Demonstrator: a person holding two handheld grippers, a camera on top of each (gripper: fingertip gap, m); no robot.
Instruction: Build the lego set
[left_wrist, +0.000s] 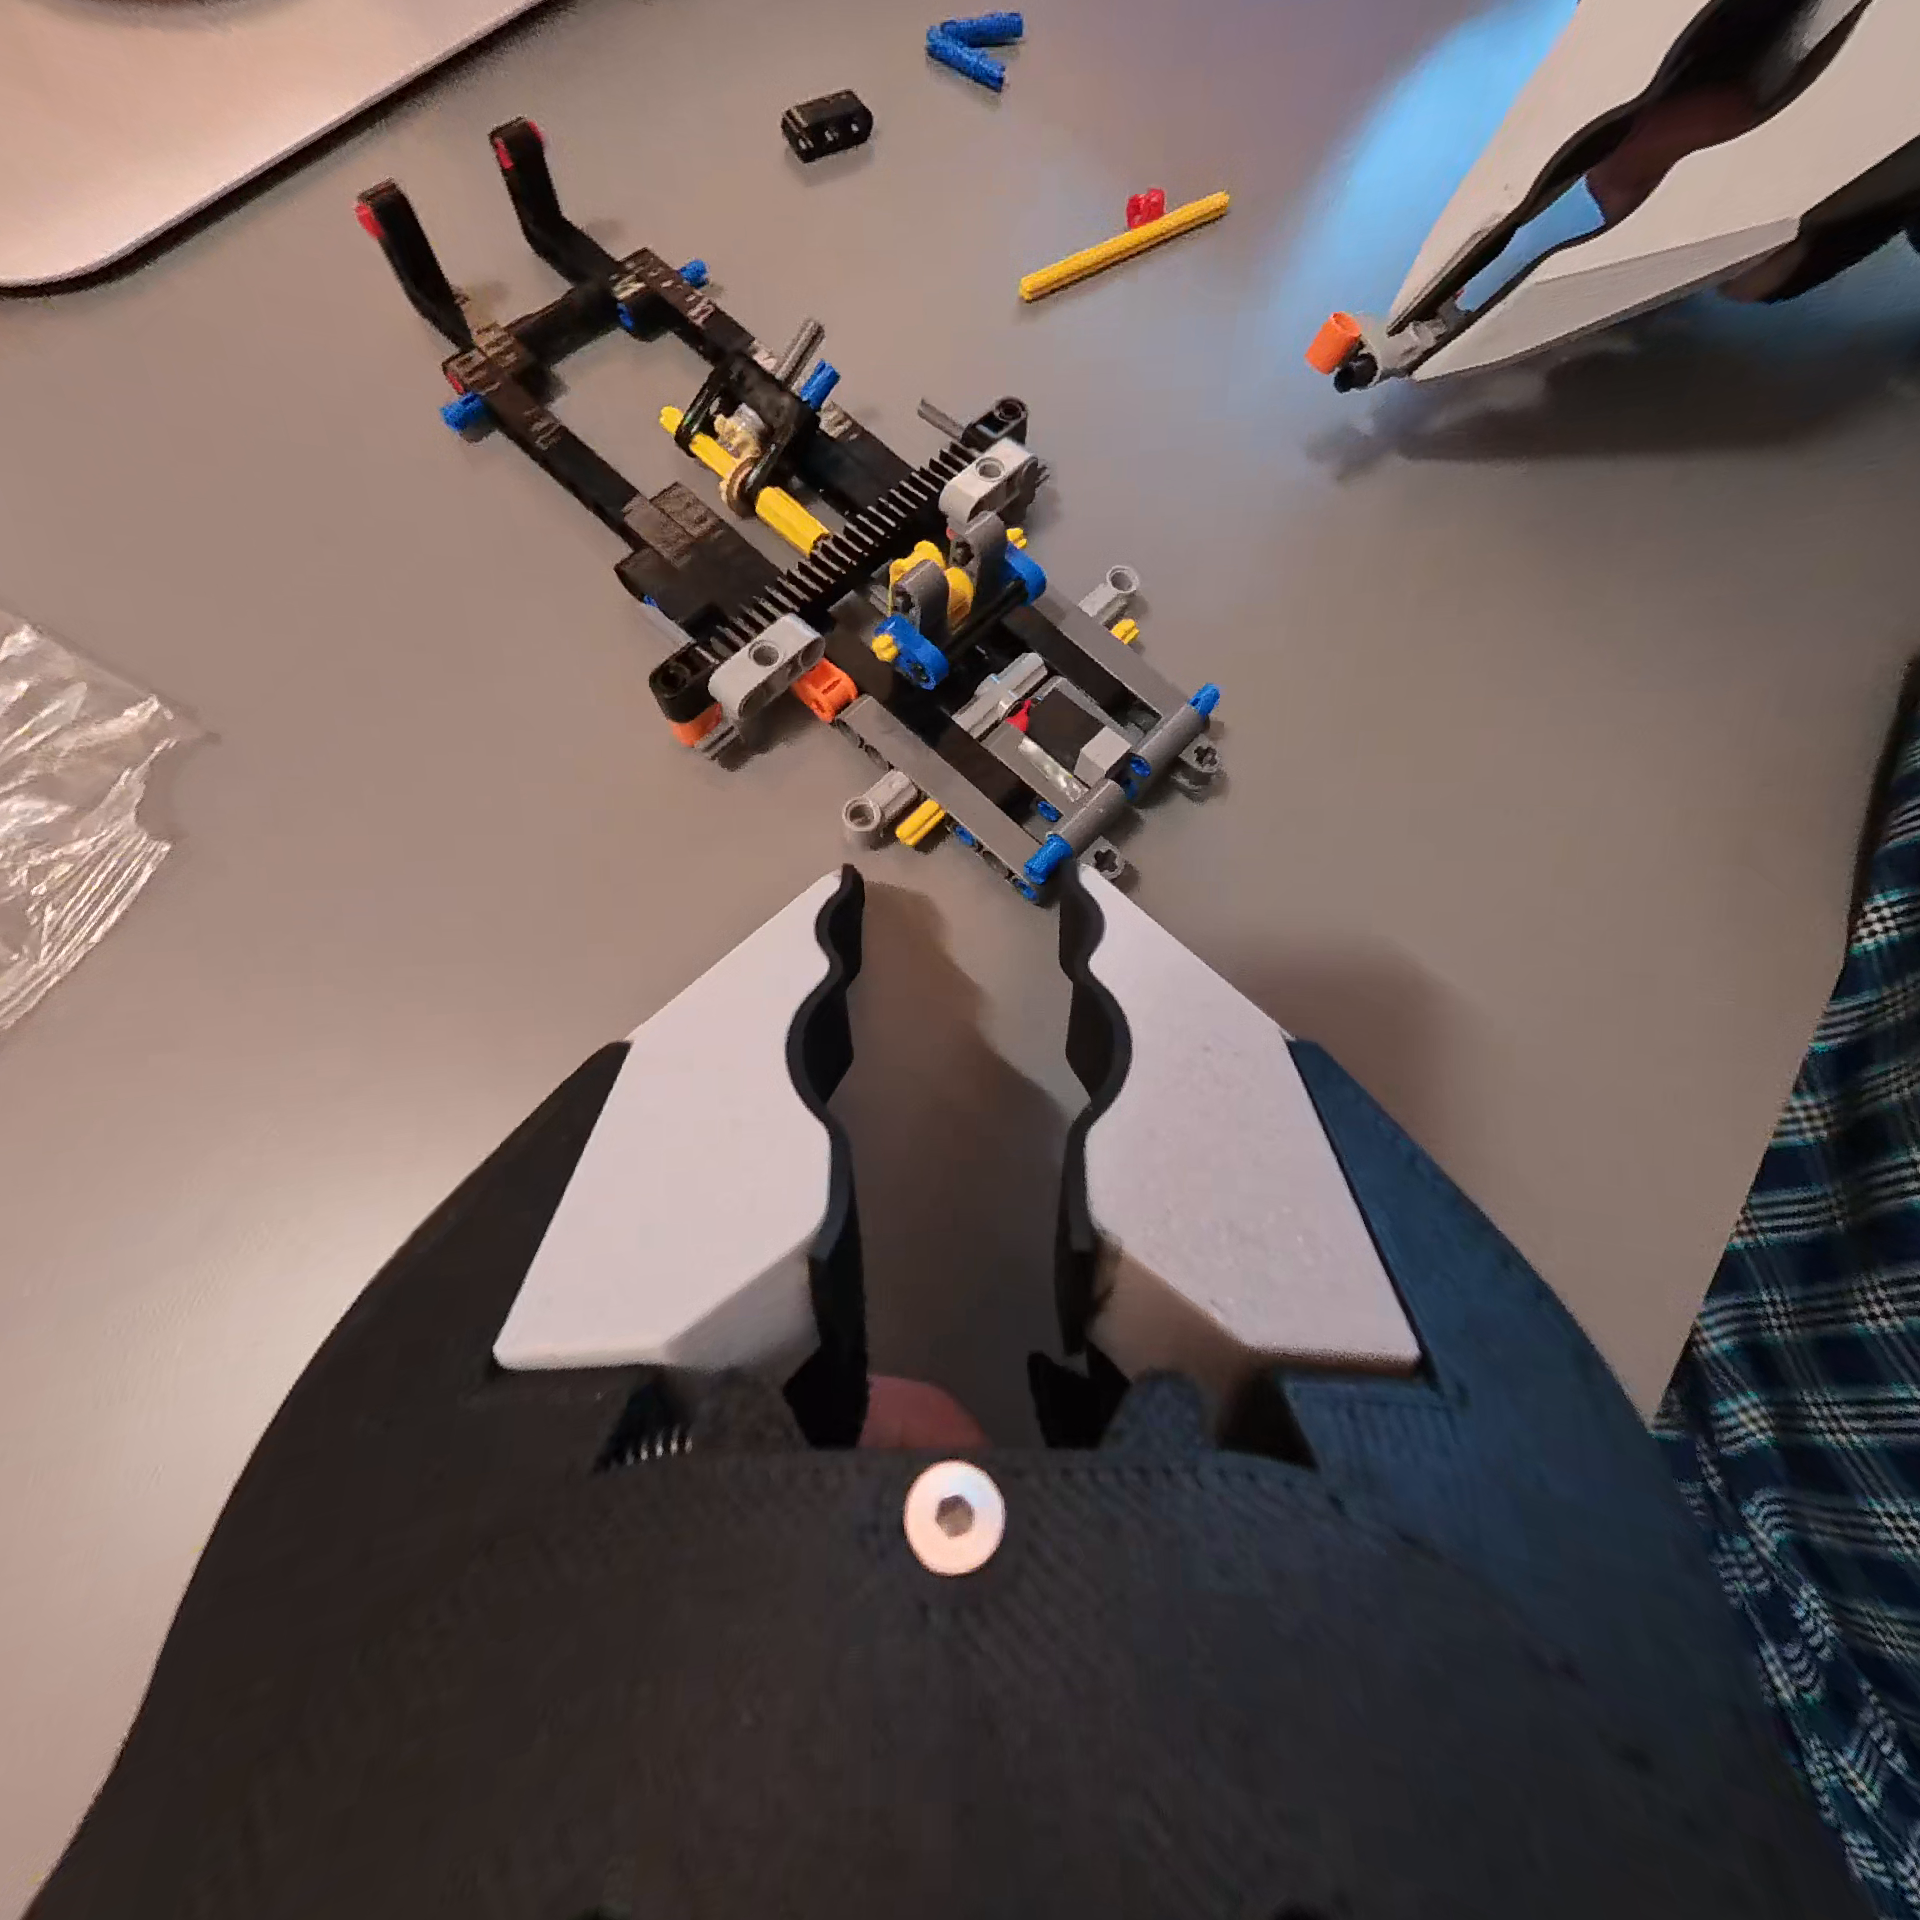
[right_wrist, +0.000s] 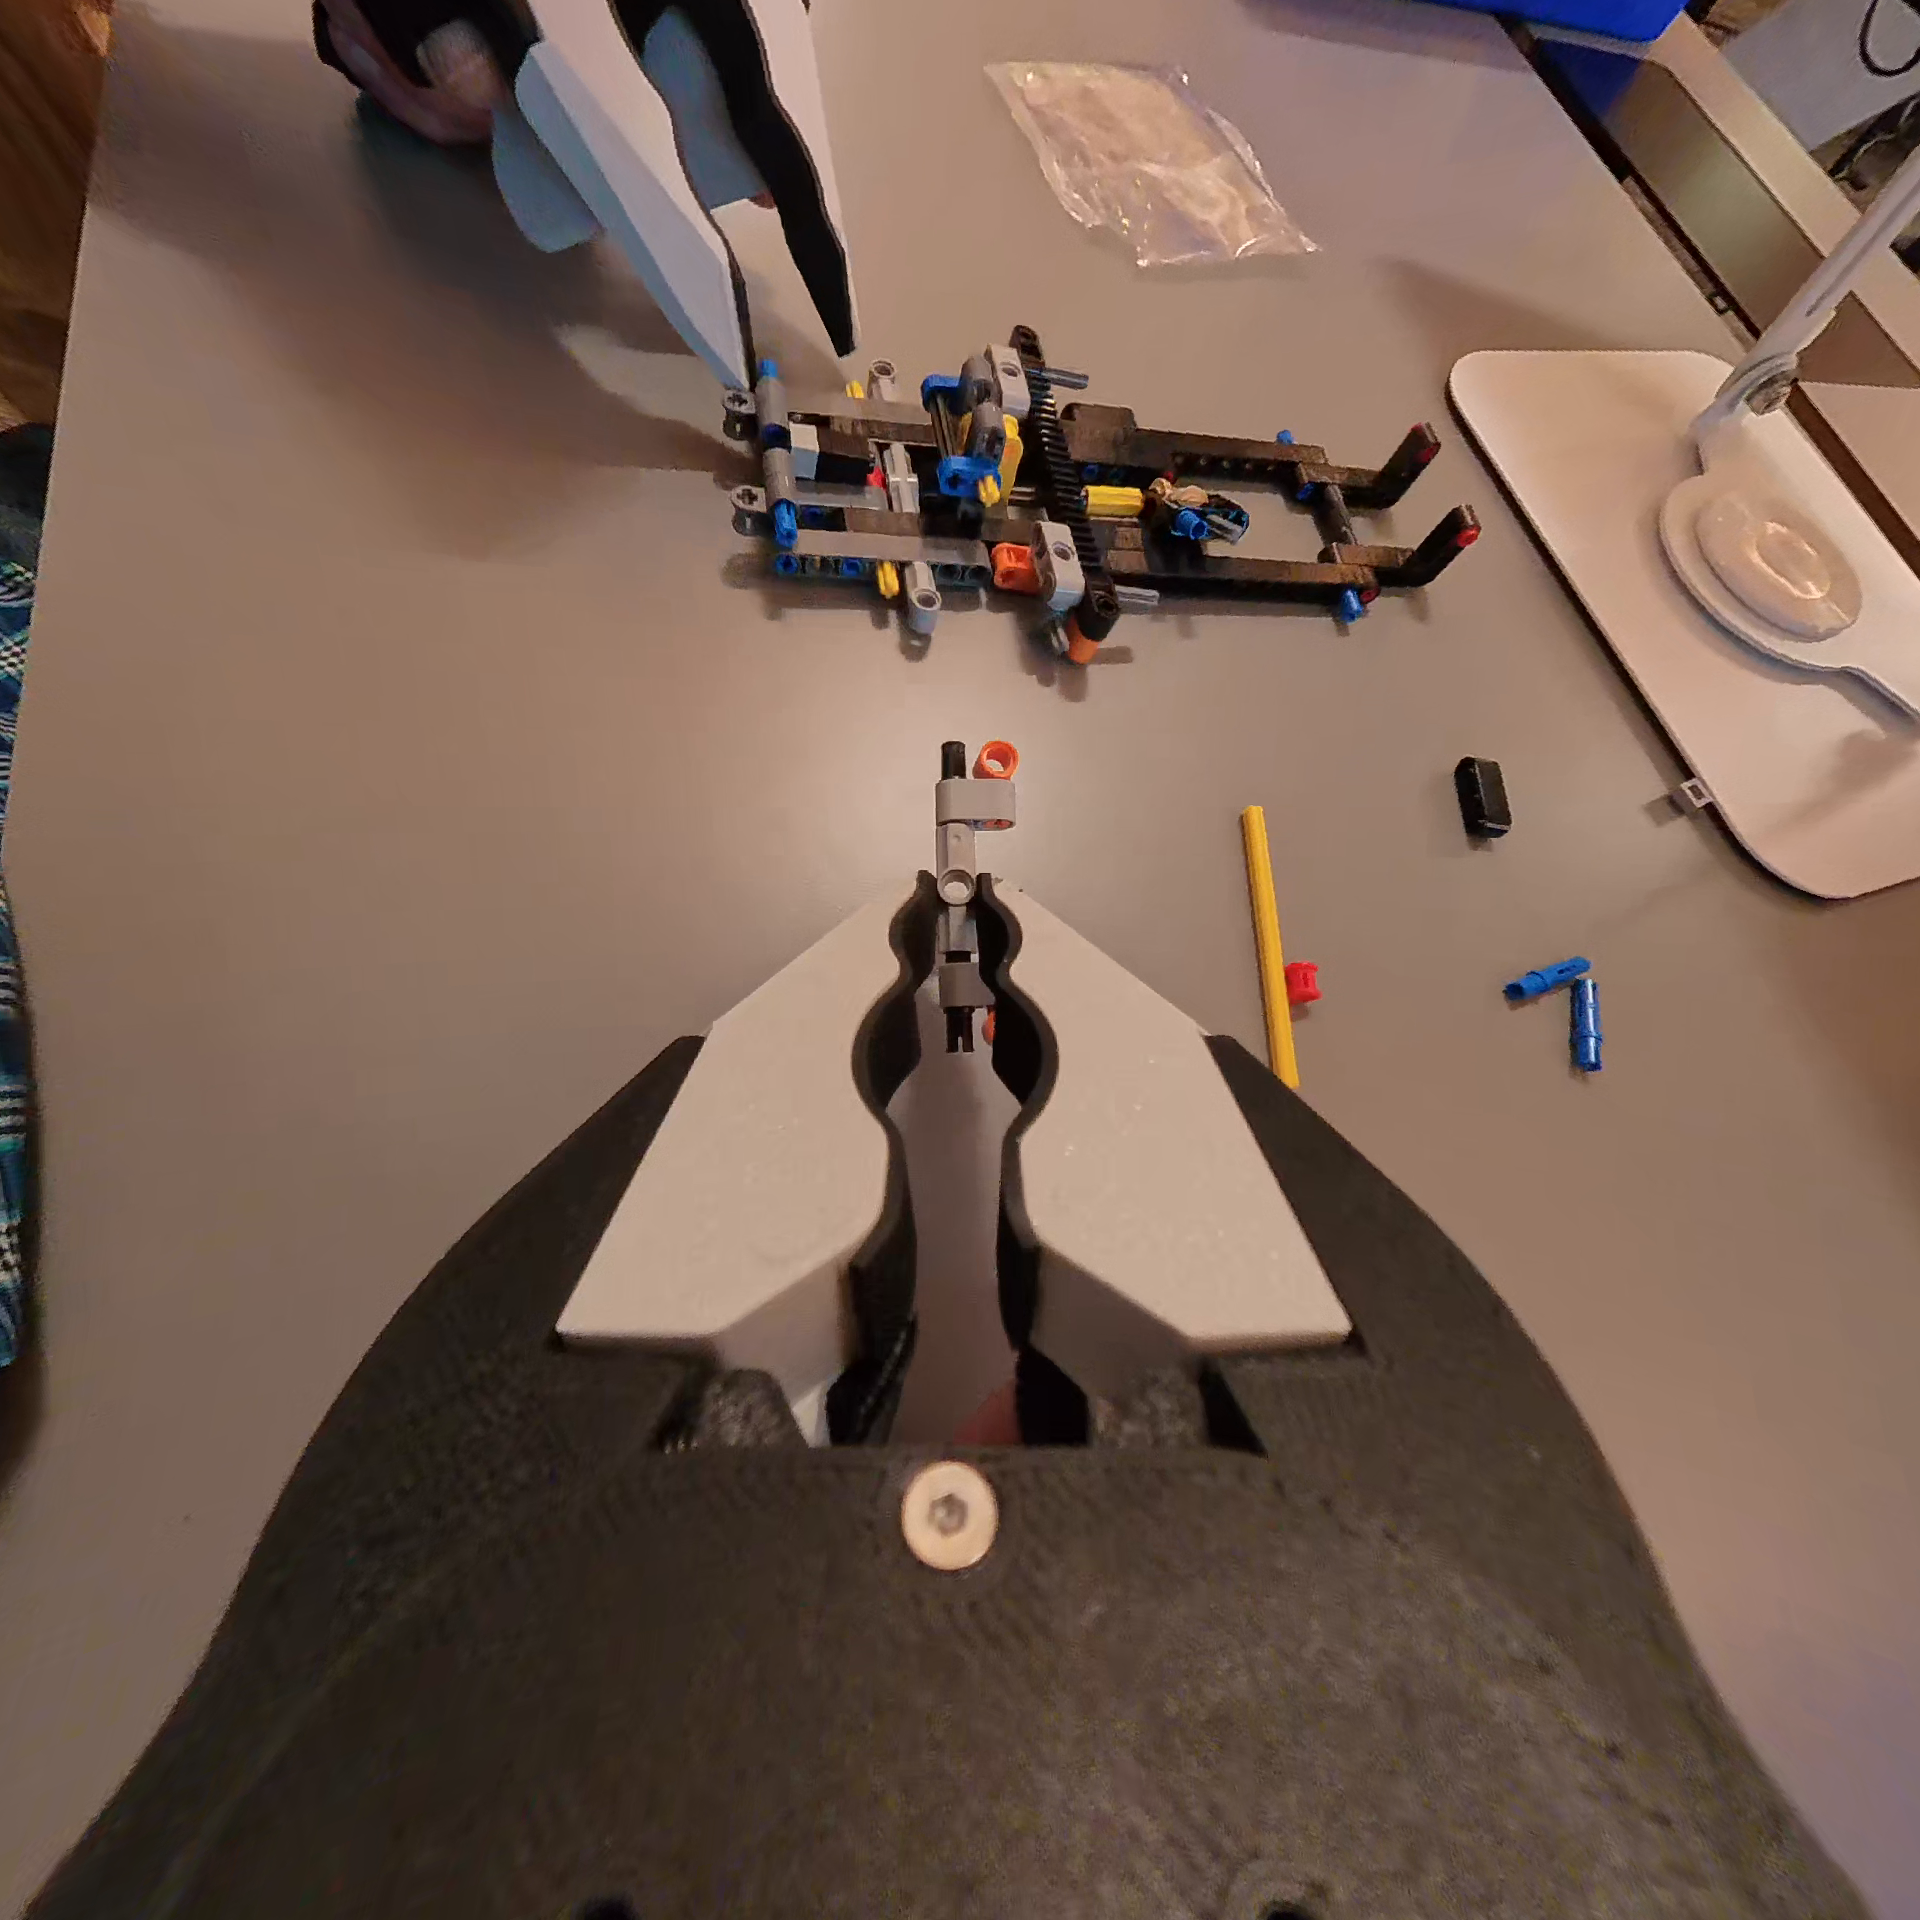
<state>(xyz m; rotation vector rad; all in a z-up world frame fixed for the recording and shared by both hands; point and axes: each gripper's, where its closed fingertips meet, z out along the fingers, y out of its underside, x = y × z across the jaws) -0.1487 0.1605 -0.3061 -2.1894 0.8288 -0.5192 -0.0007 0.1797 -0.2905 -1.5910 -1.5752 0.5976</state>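
Two grippers work over a grey bench (right_wrist: 416, 935). The right gripper (right_wrist: 961, 894) has its fingers closed on a small sub-assembly (right_wrist: 971, 831): grey connector pieces on a thin stem, tipped with an orange bush and a black pin, standing out beyond the tips, above the bench and well short of the chassis. The left gripper (left_wrist: 961, 894) has its fingers spread and empty, the tips just beside the grey end of the long black-and-grey chassis (left_wrist: 831, 582), which lies flat on the bench.

Both pieces look light and rigid, hard plastic held by friction joints, so they would likely slip on smooth faces and could pop apart under a sideways push. The chassis seems best held across its stiff side beams at the near end, not by the toothed rack (left_wrist: 842, 551) or the protruding blue pins. Loose spares lie apart: a yellow axle (right_wrist: 1268, 935), two blue pins (right_wrist: 1558, 1003), a black connector (right_wrist: 1481, 795)
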